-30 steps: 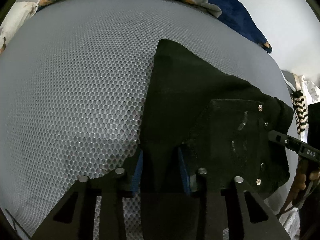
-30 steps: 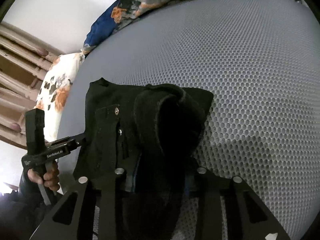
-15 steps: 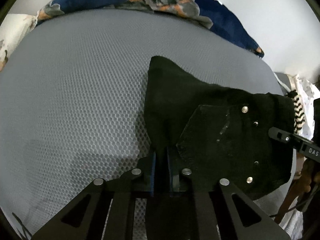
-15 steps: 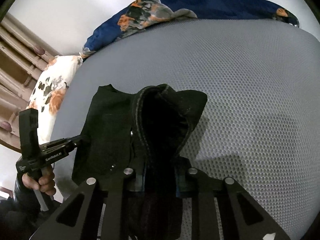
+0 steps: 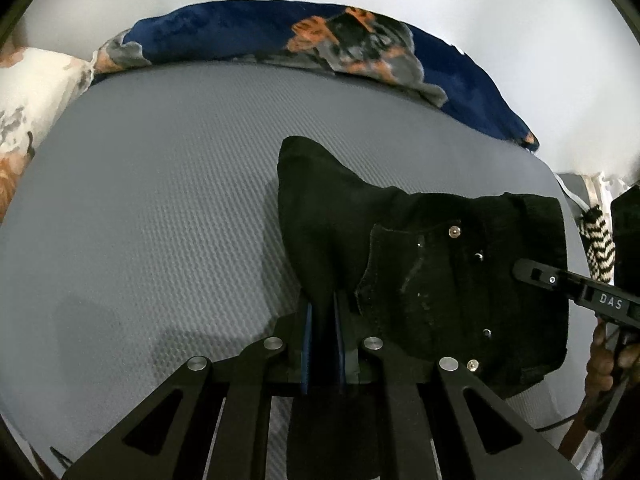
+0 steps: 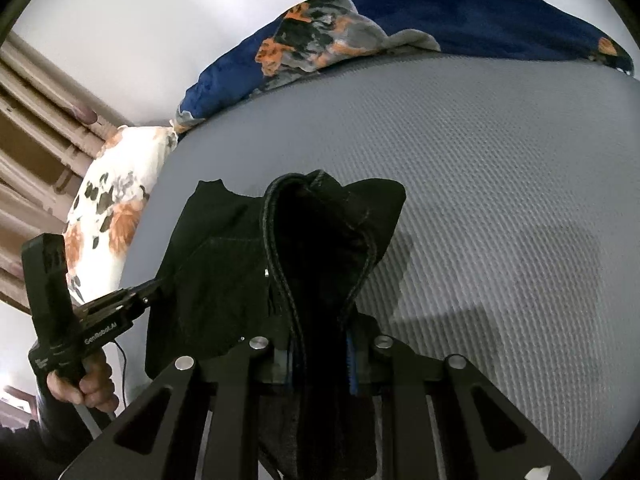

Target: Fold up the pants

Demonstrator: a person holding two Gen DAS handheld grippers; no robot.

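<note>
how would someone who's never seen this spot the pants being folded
Start at the wide grey mesh-textured mattress, with a navy floral blanket along its far edge. The black denim pants lie bunched near its near edge: the only black cloth there, dotted with small silver rivets.

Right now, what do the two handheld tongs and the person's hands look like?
Both are matte black frames with triangular cut-outs, silver round bolts and blue pads on the fingers. The left tongs carry white lettering on a pistol grip with a thin dark cable; the right tongs read "DAS". A dark sleeve shows at the left hand.

pants [image 5: 420, 280] on mattress [image 5: 160, 220] | blanket [image 5: 280, 40] behind | pillow [image 6: 108, 216] left
</note>
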